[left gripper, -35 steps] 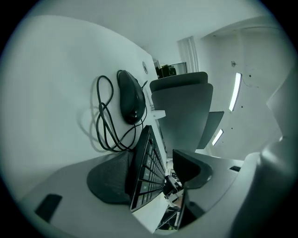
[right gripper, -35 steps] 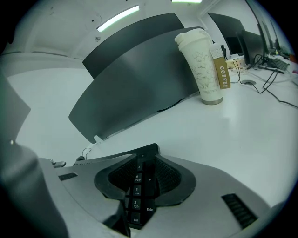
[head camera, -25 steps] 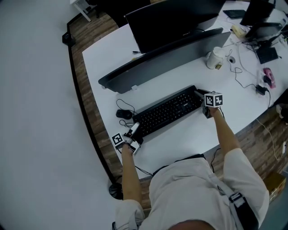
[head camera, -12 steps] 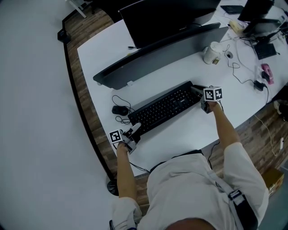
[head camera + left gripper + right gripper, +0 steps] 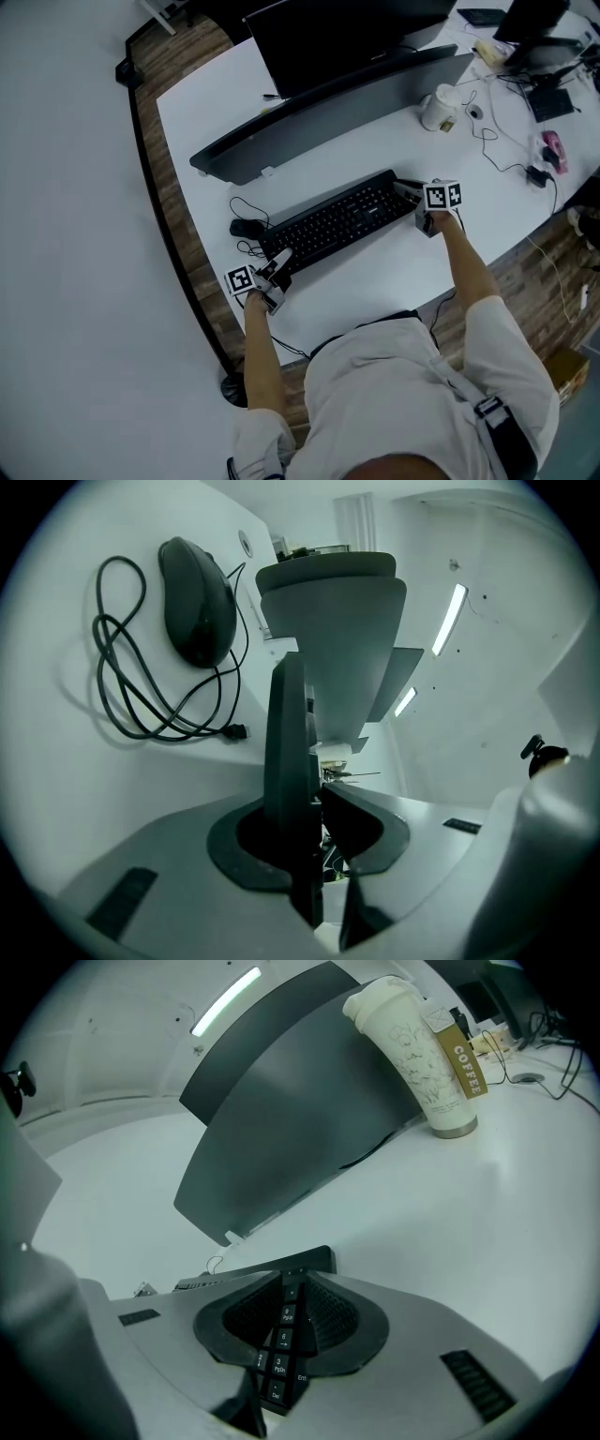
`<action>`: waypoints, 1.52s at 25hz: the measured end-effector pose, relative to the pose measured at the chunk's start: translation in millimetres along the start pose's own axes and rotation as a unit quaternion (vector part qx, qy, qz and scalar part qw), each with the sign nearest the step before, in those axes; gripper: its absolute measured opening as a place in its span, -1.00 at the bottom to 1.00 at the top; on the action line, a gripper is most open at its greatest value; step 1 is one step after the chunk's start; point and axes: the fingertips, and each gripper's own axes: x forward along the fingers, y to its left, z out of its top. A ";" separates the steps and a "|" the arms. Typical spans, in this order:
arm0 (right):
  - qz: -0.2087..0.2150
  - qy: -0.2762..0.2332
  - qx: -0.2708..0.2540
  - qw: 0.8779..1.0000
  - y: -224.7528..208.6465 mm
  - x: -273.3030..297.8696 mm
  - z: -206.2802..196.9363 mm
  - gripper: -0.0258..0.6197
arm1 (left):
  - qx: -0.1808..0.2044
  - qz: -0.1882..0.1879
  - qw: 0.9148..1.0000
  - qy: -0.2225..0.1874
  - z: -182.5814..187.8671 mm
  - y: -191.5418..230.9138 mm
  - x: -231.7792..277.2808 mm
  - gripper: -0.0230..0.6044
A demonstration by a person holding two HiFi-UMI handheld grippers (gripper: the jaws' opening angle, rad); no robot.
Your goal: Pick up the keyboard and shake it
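The white curved table [image 5: 375,272] carries a black rectangular plastic keyboard [image 5: 333,225] in the middle, a black corded mouse [image 5: 246,228] at its nine o'clock and a white paper cup [image 5: 439,108] between one and two o'clock.

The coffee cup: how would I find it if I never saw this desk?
Start at the big white desk and follow the long grey curved panel across it. At the panel's right end in the head view stands the coffee cup. It is the only tall pale cup, with a brown strip reading COFFEE.

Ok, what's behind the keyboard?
A long grey panel runs behind the keyboard, with a coffee cup near its right end. The monitor stands beyond; the panel hides its foot.
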 end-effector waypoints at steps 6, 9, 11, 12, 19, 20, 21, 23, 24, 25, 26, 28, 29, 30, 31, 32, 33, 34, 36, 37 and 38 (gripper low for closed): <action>-0.004 -0.011 0.002 1.000 1.8 -2.5 0.6 -0.58 | 0.028 0.023 0.999 -0.006 6.3 6.0 -0.7 -0.60; 0.004 -0.019 0.016 1.000 2.5 -5.5 -0.2 -0.58 | 0.028 0.022 0.999 -0.010 4.7 1.1 -1.1 -0.60; 0.013 -0.018 0.023 0.999 3.3 -8.3 -1.6 -0.58 | 0.049 0.021 0.999 -0.006 4.1 -2.0 -1.0 -0.60; 0.017 -0.015 0.022 0.999 3.8 -9.5 -3.0 -0.58 | 0.065 0.022 0.998 -0.004 3.5 -3.7 -1.1 -0.60; 0.011 -0.023 0.023 0.999 -7.5 -34.1 -5.6 -0.58 | 0.175 0.045 0.983 0.020 0.4 -15.3 -10.5 -0.57; 0.009 -0.026 0.023 0.999 -9.7 -37.1 -2.7 -0.58 | 0.189 0.047 0.981 0.019 2.3 -16.4 -13.7 -0.56; 0.009 -0.025 0.021 0.999 -10.7 -38.9 -1.2 -0.58 | 0.202 0.049 0.978 0.017 3.6 -16.3 -17.2 -0.56; 0.012 -0.015 0.013 1.000 -9.6 -39.8 -1.9 -0.56 | 0.229 0.052 0.972 0.014 4.1 -17.2 -22.0 -0.55; 0.015 -0.008 0.007 1.000 -8.5 -38.9 -3.2 -0.54 | 0.245 0.051 0.968 0.012 3.9 -18.9 -23.1 -0.55; 0.019 0.000 0.000 1.000 -6.8 -36.9 -4.7 -0.50 | 0.262 0.048 0.964 0.009 3.8 -20.6 -24.1 -0.54; 0.026 0.008 -0.010 1.000 -4.1 -34.5 -6.1 -0.46 | 0.281 0.047 0.958 0.008 3.7 -22.5 -25.0 -0.54; 0.047 0.013 -0.031 0.998 5.2 -32.5 -5.3 -0.45 | 0.319 0.044 0.947 0.009 3.5 -28.3 -24.2 -0.53; 0.058 0.011 -0.040 0.997 10.0 -34.2 -2.5 -0.44 | 0.336 0.041 0.941 0.010 3.6 -32.3 -21.9 -0.53; 0.068 0.008 -0.045 0.997 13.9 -36.8 0.9 -0.40 | 0.352 0.038 0.935 0.011 3.6 -36.5 -19.6 -0.52; 0.078 0.007 -0.048 0.996 16.7 -38.9 3.3 -0.33 | 0.368 0.034 0.929 0.011 3.7 -40.0 -18.7 -0.52; 0.087 0.010 -0.049 0.995 19.2 -39.4 3.8 -0.21 | 0.384 0.031 0.923 0.012 4.0 -42.5 -19.8 -0.51; 0.095 0.016 -0.051 0.994 21.7 -38.3 2.7 -0.15 | 0.401 0.029 0.916 0.013 4.6 -43.9 -22.1 -0.51; 0.101 0.023 -0.054 0.993 23.7 -36.0 1.2 -0.13 | 0.418 0.028 0.908 0.014 5.7 -44.7 -24.4 -0.51; 0.109 0.029 -0.058 0.992 24.9 -31.0 1.0 -0.11 | 0.445 0.024 0.895 0.014 8.6 -46.7 -25.4 -0.48; 0.114 0.027 -0.057 0.992 25.2 -29.7 2.3 -0.10 | 0.455 0.022 0.890 0.014 8.7 -48.2 -24.8 -0.48; 0.118 0.024 -0.054 0.991 25.7 -29.3 3.2 -0.09 | 0.463 0.019 0.886 0.015 7.2 -49.5 -24.5 -0.47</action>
